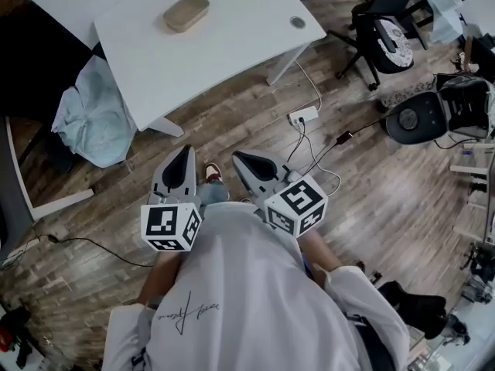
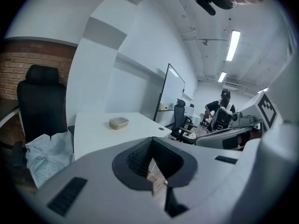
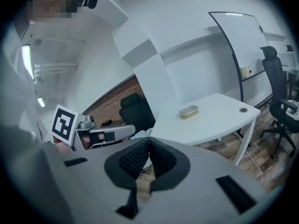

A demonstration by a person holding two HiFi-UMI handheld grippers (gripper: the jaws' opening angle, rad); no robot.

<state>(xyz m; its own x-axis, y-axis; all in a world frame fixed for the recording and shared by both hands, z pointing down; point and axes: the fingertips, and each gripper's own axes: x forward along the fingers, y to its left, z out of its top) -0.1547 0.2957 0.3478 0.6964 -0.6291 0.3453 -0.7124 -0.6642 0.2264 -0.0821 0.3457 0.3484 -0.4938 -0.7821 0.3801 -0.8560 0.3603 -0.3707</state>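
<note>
I hold both grippers close to my chest, above the wooden floor and short of the white table point(image 1: 232, 45). My left gripper point(image 1: 184, 151) is shut with nothing between its jaws; its tips point(image 2: 150, 139) meet in its own view. My right gripper point(image 1: 238, 158) is shut and empty too, tips together point(image 3: 148, 139). A tan lidded box point(image 1: 186, 11) lies on the table's far part, well beyond both grippers; it also shows as a small box point(image 2: 118, 122) in the left gripper view and a box point(image 3: 188, 111) in the right gripper view.
A light-blue cloth point(image 1: 93, 114) hangs over a seat left of the table. A power strip point(image 1: 303, 116) and cables lie on the floor to the right. Black office chairs point(image 1: 387, 22) stand at the back right. A round grommet point(image 1: 298, 22) sits in the table's corner.
</note>
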